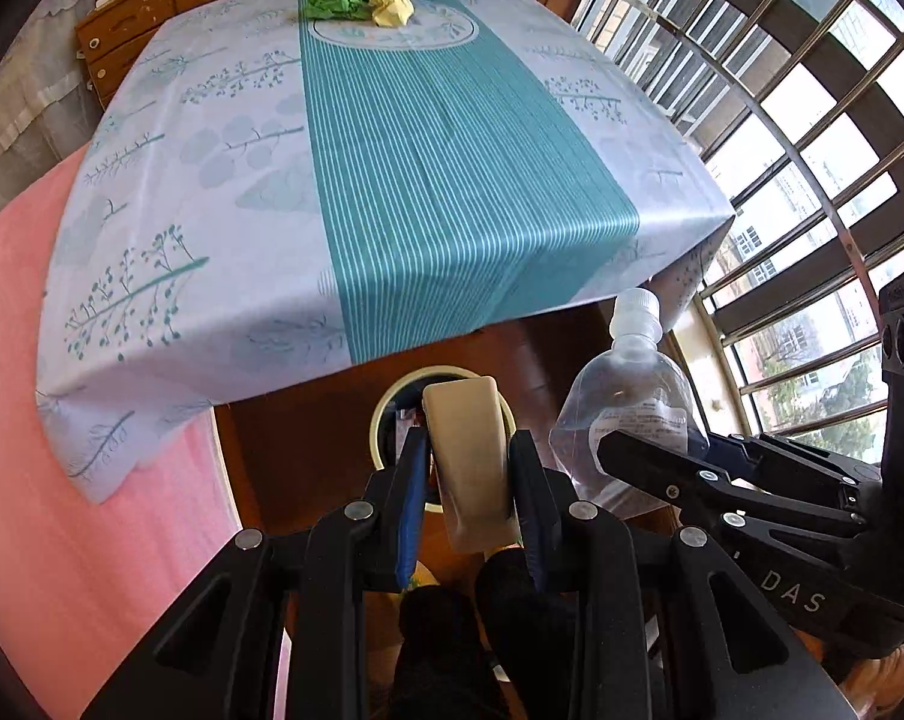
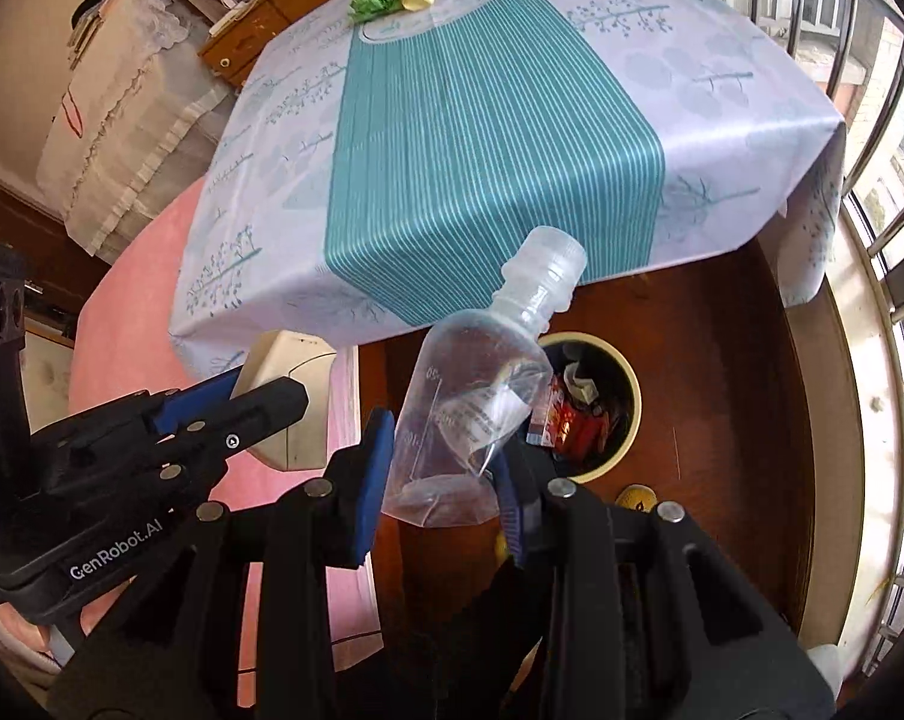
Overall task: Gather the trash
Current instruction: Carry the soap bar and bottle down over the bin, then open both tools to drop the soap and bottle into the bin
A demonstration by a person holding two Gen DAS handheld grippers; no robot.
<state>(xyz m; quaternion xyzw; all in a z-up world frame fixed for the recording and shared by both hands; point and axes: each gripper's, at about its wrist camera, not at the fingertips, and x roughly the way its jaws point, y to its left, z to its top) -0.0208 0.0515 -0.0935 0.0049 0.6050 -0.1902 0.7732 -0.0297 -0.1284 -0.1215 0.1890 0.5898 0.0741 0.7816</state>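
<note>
Left jaws around beige block (image 1: 466, 456), right jaws around clear bottle (image 2: 475, 396), above bin (image 2: 622, 414)

The bottle (image 2: 481, 396) is thin clear plastic, glossy and creased near its base, with a ribbed translucent cap, and the cream block (image 1: 469, 462) beside it looks like smooth matt plastic, though blur leaves that unsure. The left hand-held gripper (image 1: 469, 480) and the right hand-held gripper (image 2: 440, 480) are matt black plastic with bright metal rivets and blue rubbery-looking pads. A smooth printed cloth (image 1: 212, 180) with a faint sheen covers the surface, crumpled green and yellow paper (image 1: 362, 3) lies on it, the floor (image 2: 721, 360) is glossy dark wood, and the bin (image 2: 628, 414) has a smooth cream rim.
</note>
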